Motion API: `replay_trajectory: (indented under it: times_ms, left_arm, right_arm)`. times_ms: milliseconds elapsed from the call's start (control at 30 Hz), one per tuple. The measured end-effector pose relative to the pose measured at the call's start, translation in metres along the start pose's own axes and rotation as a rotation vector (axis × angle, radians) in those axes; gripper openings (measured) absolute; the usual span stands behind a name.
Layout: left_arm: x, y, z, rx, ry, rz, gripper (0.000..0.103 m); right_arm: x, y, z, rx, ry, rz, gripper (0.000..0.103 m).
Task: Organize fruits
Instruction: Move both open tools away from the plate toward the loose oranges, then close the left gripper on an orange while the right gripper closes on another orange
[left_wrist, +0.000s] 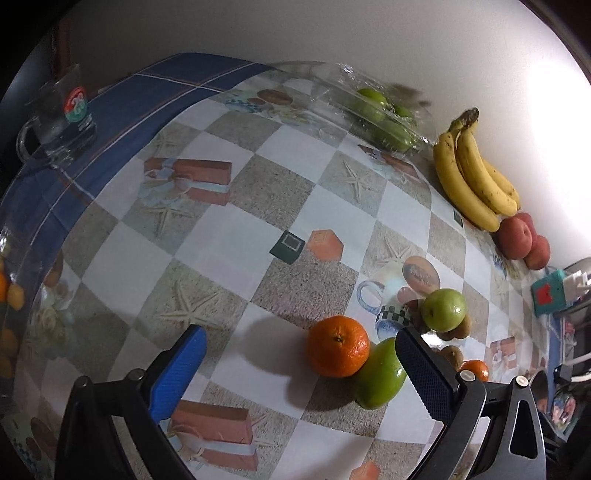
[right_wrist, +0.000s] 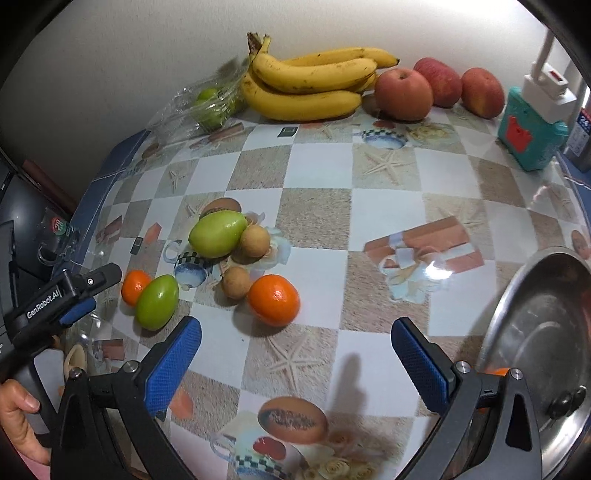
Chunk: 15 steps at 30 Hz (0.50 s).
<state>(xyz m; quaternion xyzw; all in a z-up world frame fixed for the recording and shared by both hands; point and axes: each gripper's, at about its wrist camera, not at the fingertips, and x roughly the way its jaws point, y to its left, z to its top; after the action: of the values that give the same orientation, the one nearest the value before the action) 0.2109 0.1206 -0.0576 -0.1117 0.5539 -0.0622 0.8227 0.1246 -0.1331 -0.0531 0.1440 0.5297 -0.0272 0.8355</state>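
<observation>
— What lies along the wall?
— On the worktop (right_wrist: 314, 177), the bag of fruit (right_wrist: 207, 103) sits leftmost, then the bananas (right_wrist: 306, 81), then three apples (right_wrist: 404, 94) in a row, then a box (right_wrist: 528, 129).
— And nearer?
— A loose cluster mid-left: a mango (right_wrist: 218, 234) touching a longan (right_wrist: 255, 240), a second longan (right_wrist: 236, 282) against a tangerine (right_wrist: 273, 300) — further left, another mango (right_wrist: 157, 302) before a smaller tangerine (right_wrist: 135, 286).
— The right edge?
— A metal bowl (right_wrist: 535, 332).

Black gripper (right_wrist: 295, 363) frames with silver screws, textured blue finger pads (right_wrist: 173, 369); white lettering, apparently "GenRobot.AI", on the left gripper (right_wrist: 79, 299).
</observation>
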Motion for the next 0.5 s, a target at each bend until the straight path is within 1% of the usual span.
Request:
replay_trajectory:
  times_ms: [67,133,167,233,267,300,367,433,467,500]
  left_arm:
    - [0.002,-0.002,0.001,0.012,-0.001,0.009,0.103]
    - [0.005,-0.004,0.002,0.023,-0.001,0.010,0.102]
    - [0.005,-0.005,0.003,0.028,-0.002,0.013,0.101]
    - [0.008,-0.008,0.003,0.037,0.001,0.017,0.096]
    - [0.009,-0.009,0.003,0.040,0.005,0.015,0.088]
    - [0.010,-0.009,0.002,0.041,0.013,0.008,0.084]
    - [0.014,-0.011,0.001,0.045,0.030,0.007,0.082]
    - [0.016,-0.014,-0.001,0.050,0.042,-0.002,0.075]
    - [0.018,-0.015,-0.001,0.050,0.048,-0.011,0.069]
    - [0.018,-0.016,-0.001,0.046,0.053,-0.018,0.066]
  right_arm:
    - [0.005,0.003,0.002,-0.011,0.003,-0.004,0.100]
    - [0.011,0.008,0.003,-0.022,0.012,-0.012,0.090]
    - [0.012,0.009,0.004,-0.026,0.015,-0.014,0.087]
    - [0.017,0.012,0.004,-0.036,0.020,-0.024,0.085]
    - [0.018,0.013,0.005,-0.039,0.021,-0.026,0.085]
    - [0.020,0.015,0.005,-0.042,0.022,-0.030,0.085]
    - [0.023,0.017,0.006,-0.053,0.025,-0.036,0.085]
    - [0.026,0.019,0.006,-0.060,0.029,-0.042,0.085]
    - [0.027,0.021,0.006,-0.063,0.031,-0.044,0.085]
    - [0.028,0.022,0.006,-0.064,0.031,-0.046,0.084]
